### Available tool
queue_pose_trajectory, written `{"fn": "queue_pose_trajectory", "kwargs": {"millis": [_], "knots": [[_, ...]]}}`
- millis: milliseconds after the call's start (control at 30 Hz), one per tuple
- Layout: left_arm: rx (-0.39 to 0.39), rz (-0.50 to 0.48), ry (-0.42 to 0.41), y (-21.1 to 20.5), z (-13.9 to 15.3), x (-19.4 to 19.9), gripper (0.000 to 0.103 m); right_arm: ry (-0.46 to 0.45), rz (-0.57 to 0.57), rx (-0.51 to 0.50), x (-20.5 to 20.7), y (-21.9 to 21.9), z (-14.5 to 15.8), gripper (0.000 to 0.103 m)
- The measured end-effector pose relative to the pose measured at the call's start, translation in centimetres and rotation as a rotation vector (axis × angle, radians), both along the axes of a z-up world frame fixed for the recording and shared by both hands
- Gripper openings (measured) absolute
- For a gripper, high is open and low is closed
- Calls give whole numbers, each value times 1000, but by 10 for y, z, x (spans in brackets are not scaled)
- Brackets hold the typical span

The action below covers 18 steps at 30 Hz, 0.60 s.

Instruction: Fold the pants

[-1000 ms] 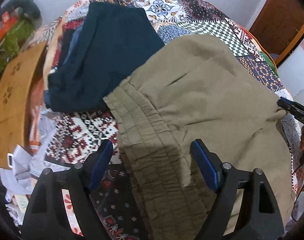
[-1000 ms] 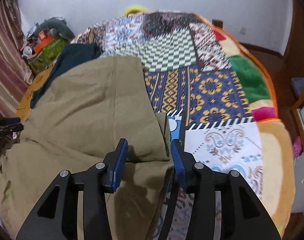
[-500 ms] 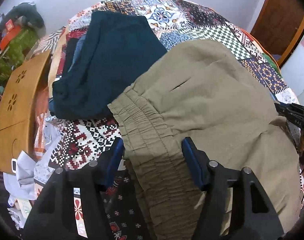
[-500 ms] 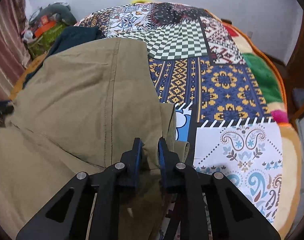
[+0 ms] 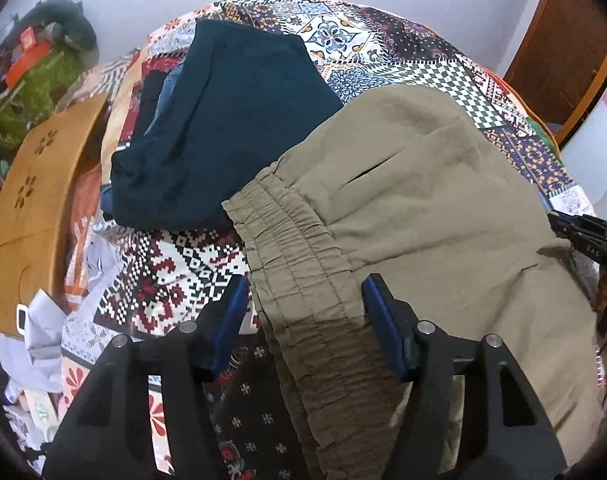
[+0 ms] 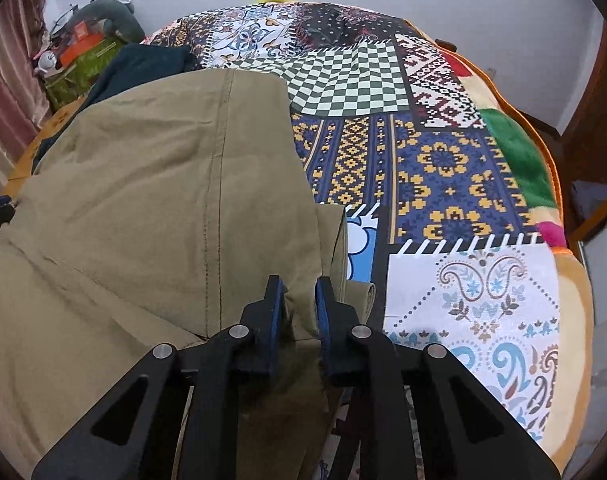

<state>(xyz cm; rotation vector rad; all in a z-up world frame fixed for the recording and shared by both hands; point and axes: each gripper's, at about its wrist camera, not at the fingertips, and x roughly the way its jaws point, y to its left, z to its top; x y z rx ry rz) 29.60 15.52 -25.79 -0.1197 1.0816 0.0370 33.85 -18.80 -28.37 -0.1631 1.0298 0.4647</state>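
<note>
Khaki pants (image 5: 423, 216) lie spread on a patchwork bedspread (image 5: 175, 272). Their elastic waistband (image 5: 295, 256) runs between the fingers of my left gripper (image 5: 303, 300), which is open around it, blue pads apart from the cloth. In the right wrist view the pants (image 6: 163, 200) fill the left half. My right gripper (image 6: 297, 300) is shut on a fold of the pants' right edge. The right gripper also shows in the left wrist view (image 5: 583, 232) at the far right edge of the pants.
A dark teal folded garment (image 5: 231, 128) lies beyond the waistband, touching it. A wooden board (image 5: 35, 208) stands at the bed's left side, with clutter (image 5: 35, 76) behind. The bedspread (image 6: 443, 168) stretches right of the pants. A wooden door (image 5: 571, 40) is at far right.
My right gripper closed on the pants' edge fold and moved forward. My left gripper narrowed its opening around the waistband and moved slightly forward.
</note>
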Motion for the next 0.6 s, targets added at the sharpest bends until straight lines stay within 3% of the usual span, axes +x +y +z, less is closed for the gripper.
{"fn": "queue_pose_trajectory", "kwargs": {"millis": [67,233,367,500,600], "knots": [[-15,1,-1,2,7,-3,62,-2,-8,3,0,-2,7,17],[32,4,-47,11,33,-6,62,-15,-22,71,1,-9,37,22],[47,41,-74,27,44,4,69,-76,2,122,2,-4,67,27],[20,77,-45,41,36,26,71,-124,29,165,11,9,87,41],[2,106,1,50,18,47,71,-135,48,176,28,24,89,46]]}}
